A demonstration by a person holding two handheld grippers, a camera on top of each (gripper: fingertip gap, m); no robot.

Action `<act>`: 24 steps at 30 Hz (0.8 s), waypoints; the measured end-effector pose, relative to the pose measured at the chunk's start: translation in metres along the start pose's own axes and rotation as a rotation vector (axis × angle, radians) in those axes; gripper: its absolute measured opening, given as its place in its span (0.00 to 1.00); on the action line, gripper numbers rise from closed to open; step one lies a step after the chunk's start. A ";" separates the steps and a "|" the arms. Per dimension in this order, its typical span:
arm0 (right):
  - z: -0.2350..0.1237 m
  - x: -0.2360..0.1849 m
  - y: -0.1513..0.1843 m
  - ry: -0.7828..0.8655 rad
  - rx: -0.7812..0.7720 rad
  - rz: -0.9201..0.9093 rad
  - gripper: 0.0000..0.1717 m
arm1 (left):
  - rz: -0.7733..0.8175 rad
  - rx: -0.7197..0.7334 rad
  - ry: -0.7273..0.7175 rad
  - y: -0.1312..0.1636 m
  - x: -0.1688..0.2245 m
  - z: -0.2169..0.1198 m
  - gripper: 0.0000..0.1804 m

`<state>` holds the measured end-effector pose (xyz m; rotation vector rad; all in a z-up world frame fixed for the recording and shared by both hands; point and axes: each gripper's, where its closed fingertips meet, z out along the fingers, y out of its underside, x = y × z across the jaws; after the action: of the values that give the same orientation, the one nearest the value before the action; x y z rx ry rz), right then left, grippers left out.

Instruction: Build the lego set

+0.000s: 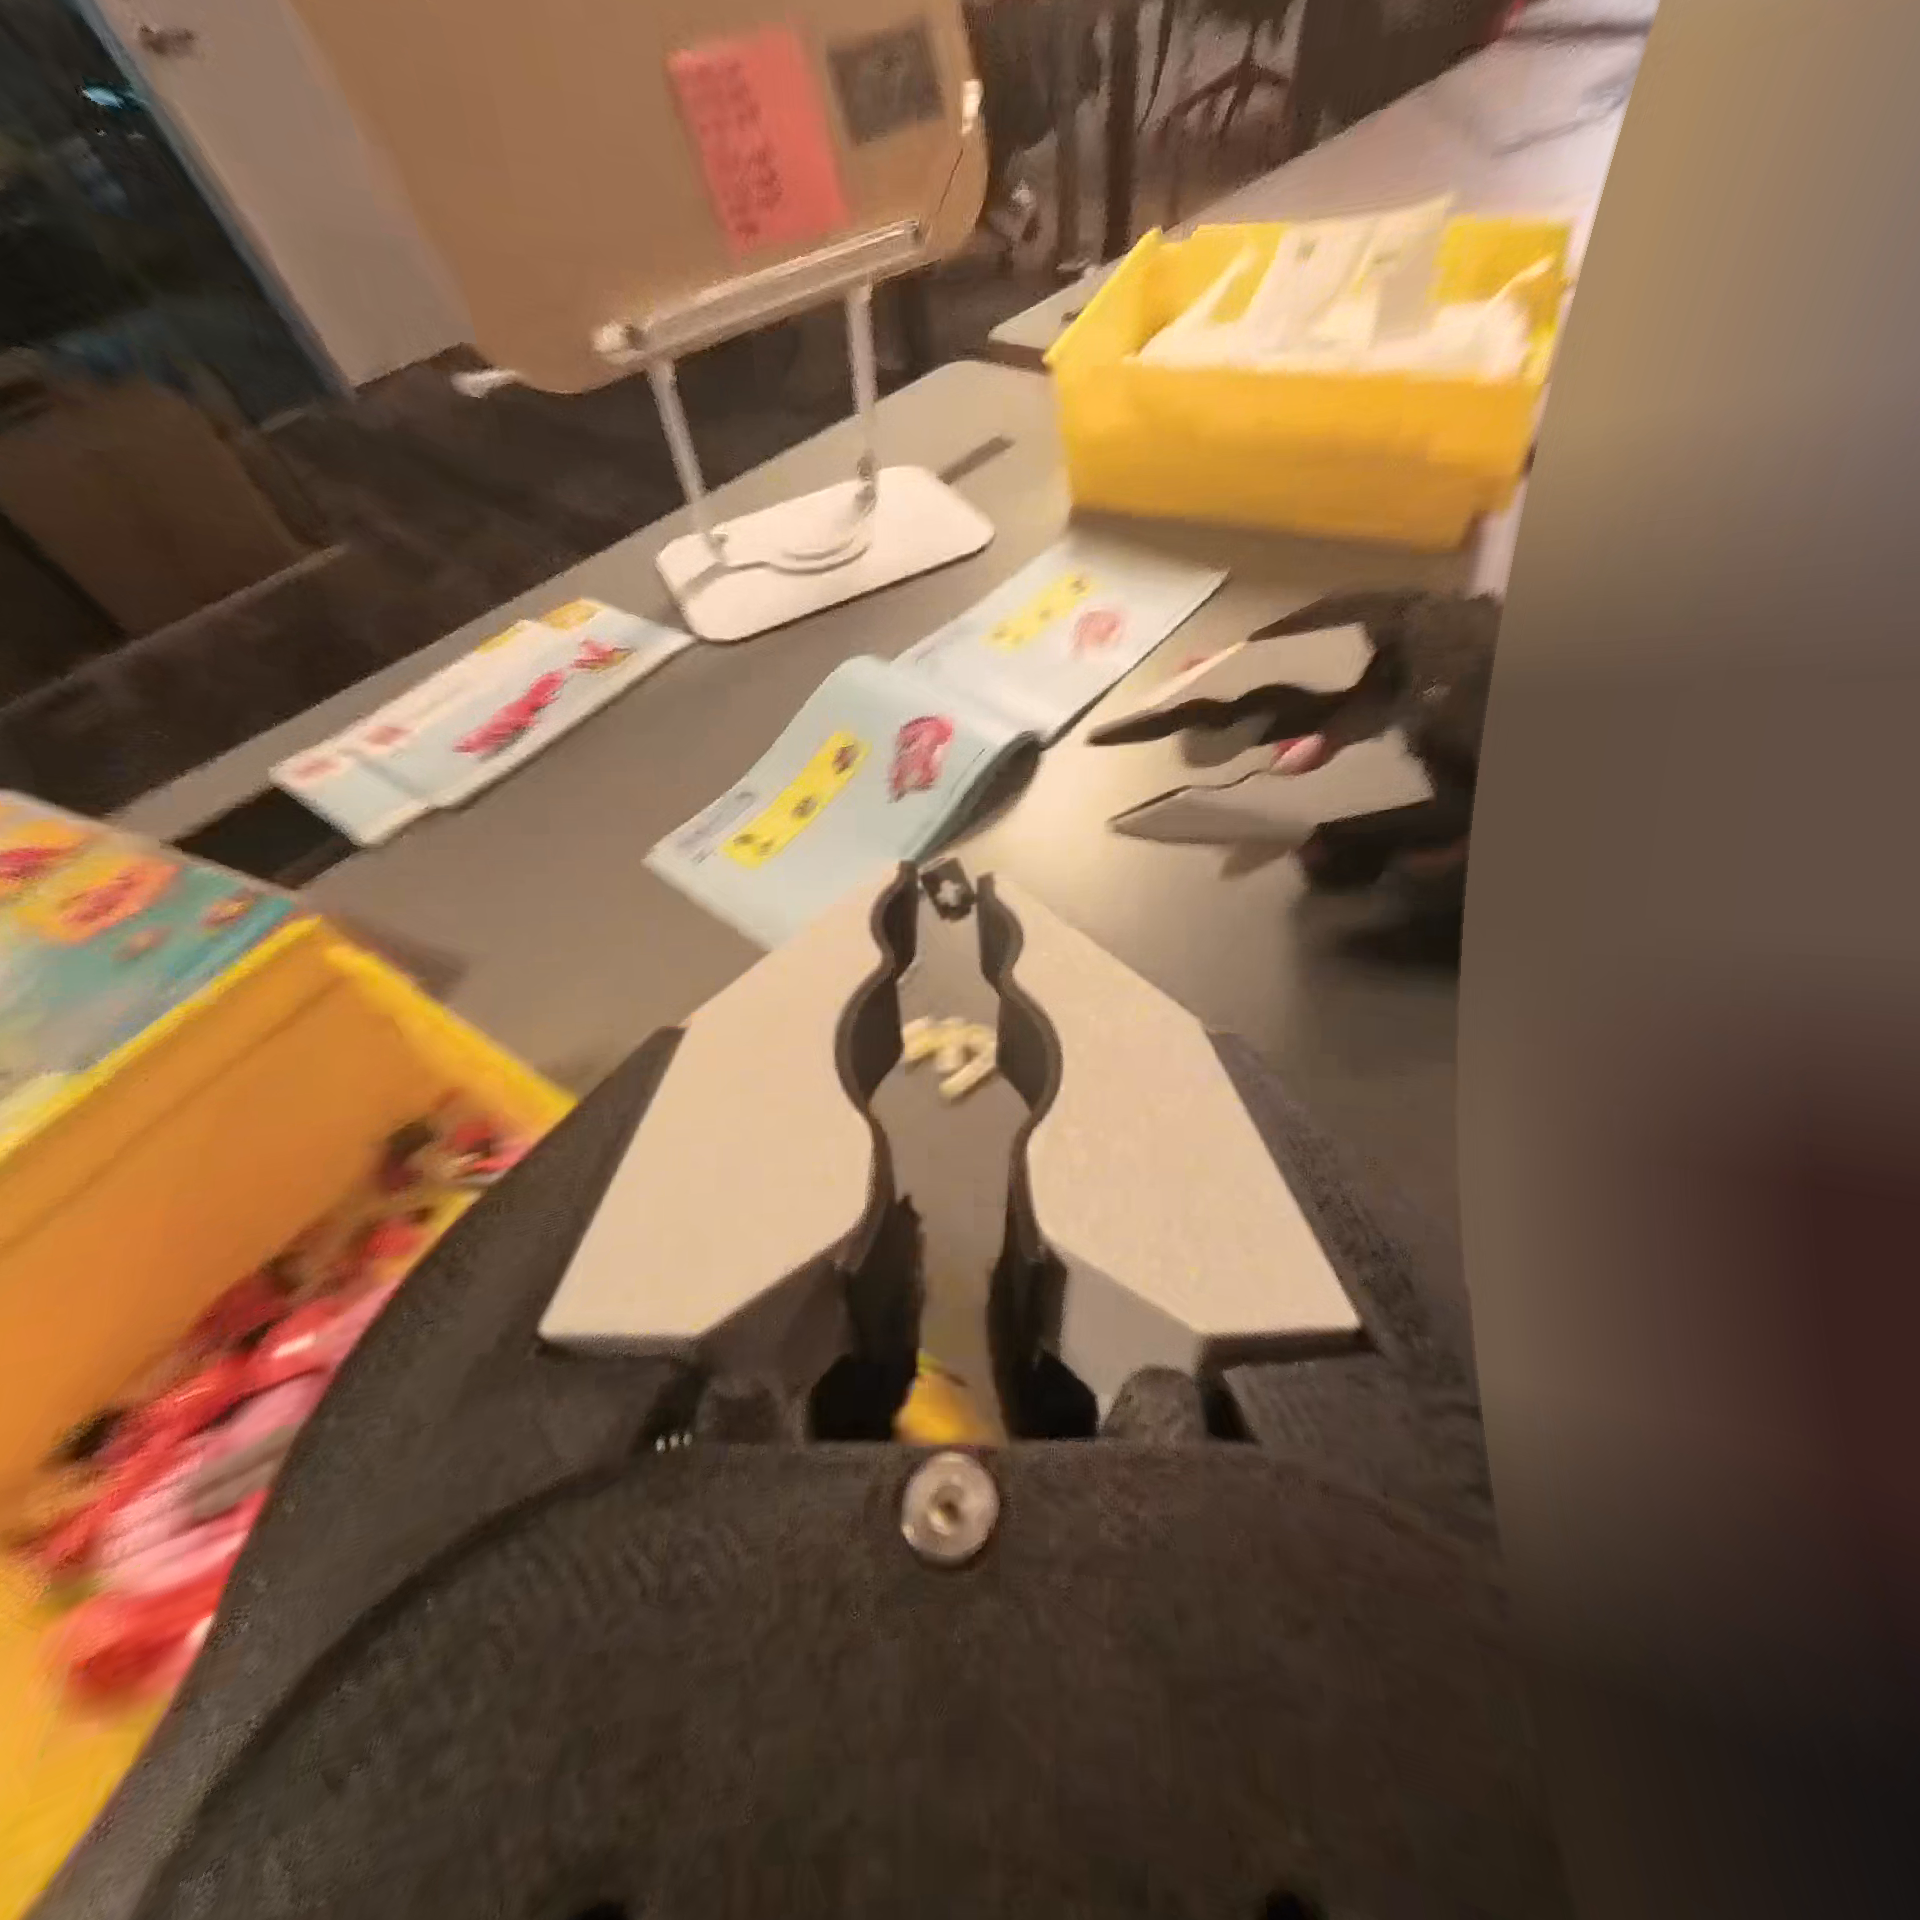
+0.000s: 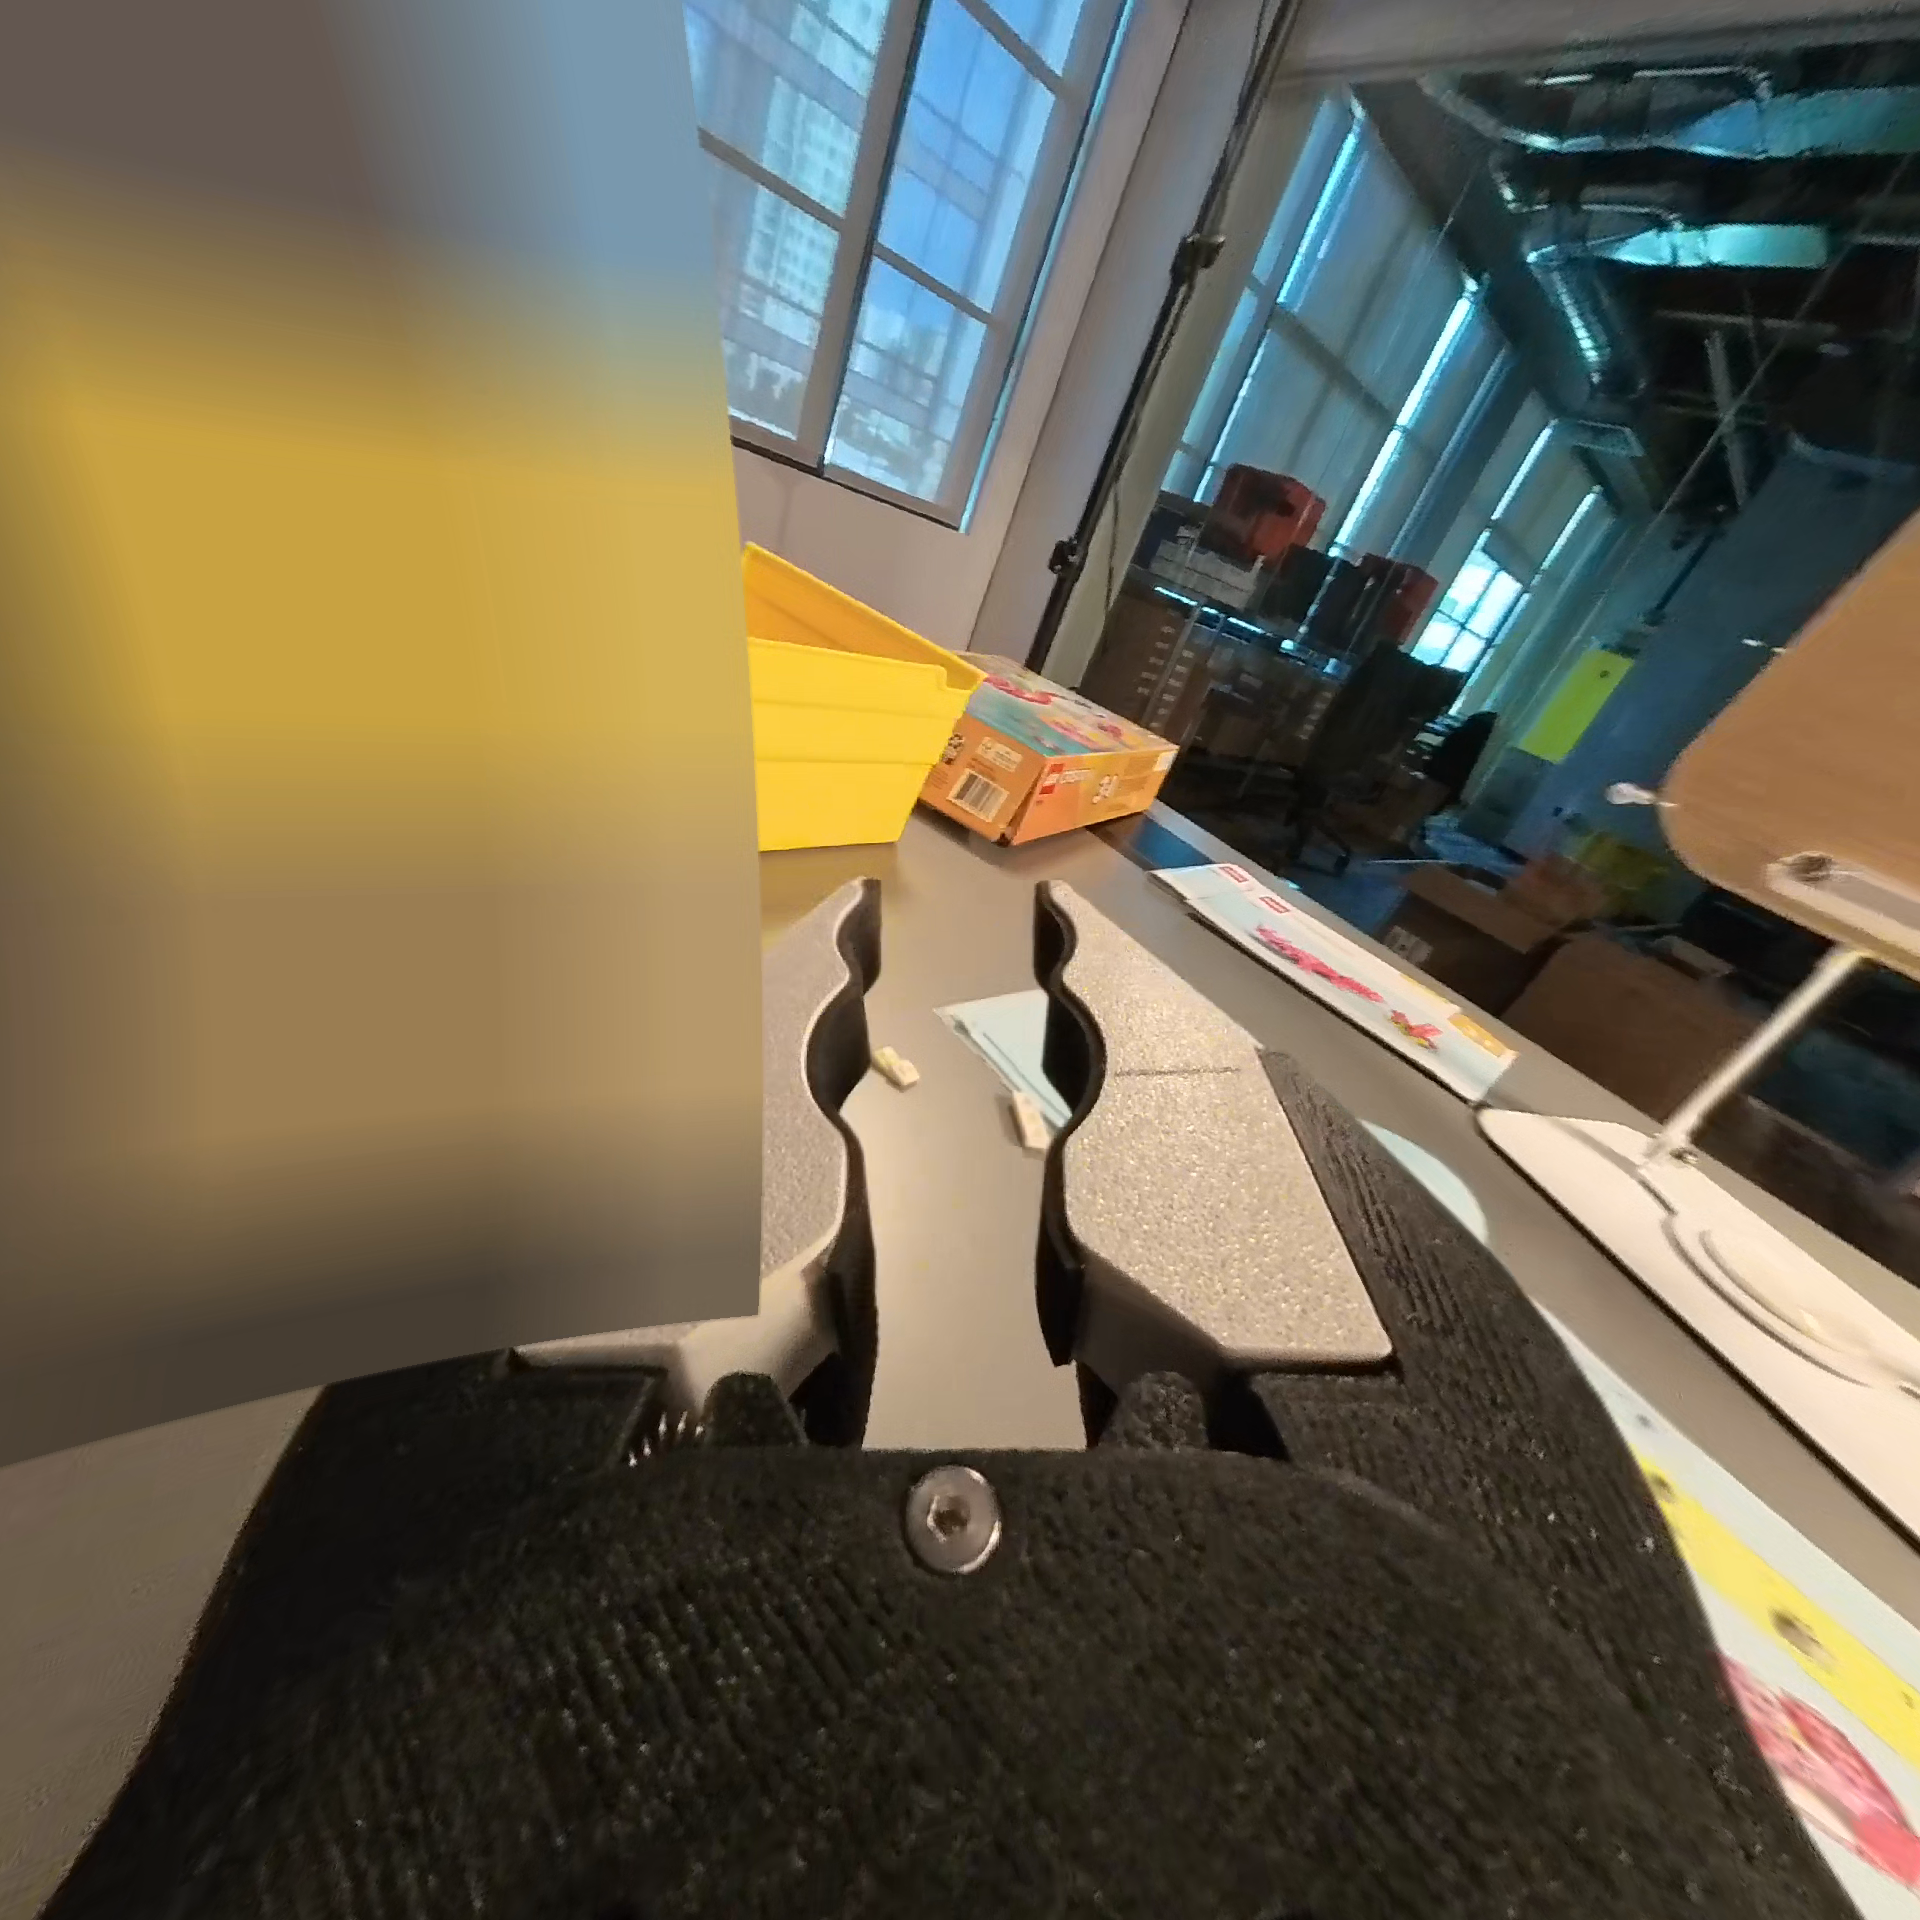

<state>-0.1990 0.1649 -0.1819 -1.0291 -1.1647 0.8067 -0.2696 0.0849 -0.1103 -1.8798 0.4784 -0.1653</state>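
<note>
My left gripper (image 1: 948,891) is shut on a small black piece (image 1: 951,896) with a cross-shaped hole, pinched at the very fingertips above the grey table (image 1: 540,914). Small cream pieces (image 1: 951,1055) lie on the table below its fingers. An open pale blue booklet (image 1: 883,769) lies just beyond the tips. My right gripper (image 2: 958,896) is open and empty, low over the table, with two cream pieces (image 2: 896,1067) between and below its fingers and a pale blue page (image 2: 997,1023) under them. It also shows in the left wrist view (image 1: 1117,781), at the right of the booklet.
A yellow bin of red and pink pieces (image 1: 208,1143) and a toy box (image 1: 104,914) stand at the left. A yellow bin of white bags (image 1: 1288,436) stands at the back right. A metal stand (image 1: 821,561) holds a cardboard board. A second booklet (image 1: 478,717) lies beyond. Left tips to right tips: about 15 centimetres.
</note>
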 end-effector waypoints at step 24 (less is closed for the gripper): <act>-0.037 0.081 -0.012 0.361 0.032 0.139 0.15 | 0.000 -0.787 0.344 0.127 0.080 0.167 0.10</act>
<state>-0.1442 0.2272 -0.1465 -1.1827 -0.7775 0.7086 -0.1715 0.1621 -0.2971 -2.6344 0.8664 -0.3383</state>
